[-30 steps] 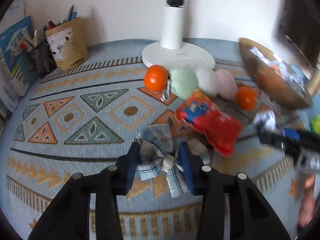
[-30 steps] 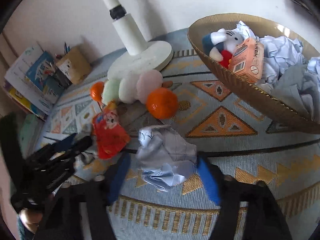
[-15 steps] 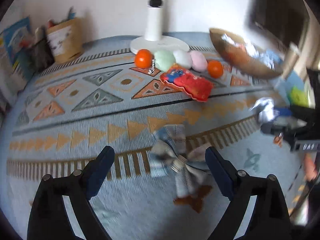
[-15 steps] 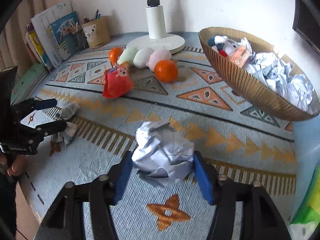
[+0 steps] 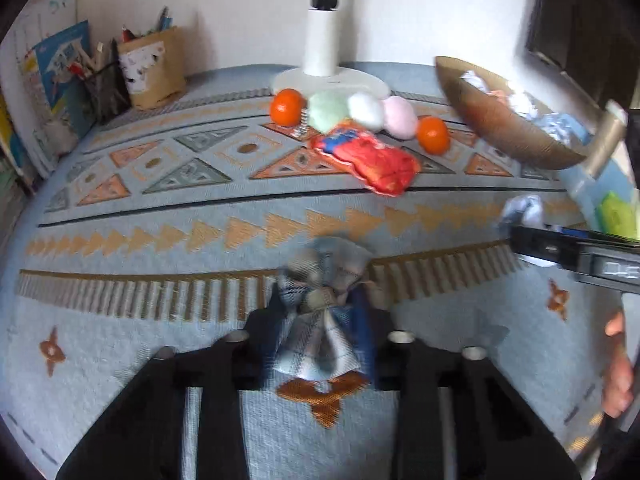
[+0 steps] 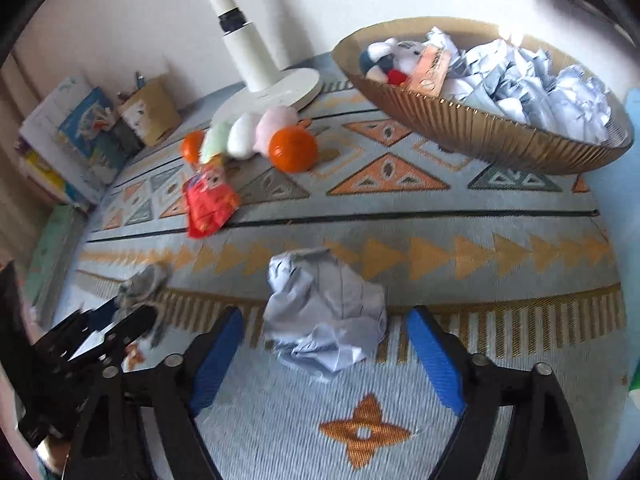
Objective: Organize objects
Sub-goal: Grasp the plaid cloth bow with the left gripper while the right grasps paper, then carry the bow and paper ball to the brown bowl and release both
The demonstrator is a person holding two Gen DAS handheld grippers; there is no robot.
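Note:
My left gripper (image 5: 320, 312) is shut on a blue plaid bow (image 5: 324, 280), pinching it just above the patterned rug. The right wrist view shows the bow (image 6: 140, 280) and left gripper (image 6: 120, 328) at far left. A crumpled paper ball (image 6: 324, 304) lies on the rug between the blue pads of my right gripper (image 6: 324, 318). The right jaws are closing, with a gap still showing on each side of the paper. A gold ribbed basket (image 6: 480, 132) at the back right holds several paper balls, a plush toy and an orange box.
A white lamp base (image 6: 280, 92) stands at the back. Before it lie two oranges (image 6: 294, 154), three pastel plush balls (image 6: 244, 140) and a red snack packet (image 6: 208, 204). A pencil holder (image 5: 154, 68) and books (image 5: 56, 76) line the back left. A hand (image 5: 618, 376) holds the right gripper.
The left gripper held the bow, opened wide and dropped it on the rug, and has now shut on it again. The right pads, touching the paper half a second ago, now stand off it.

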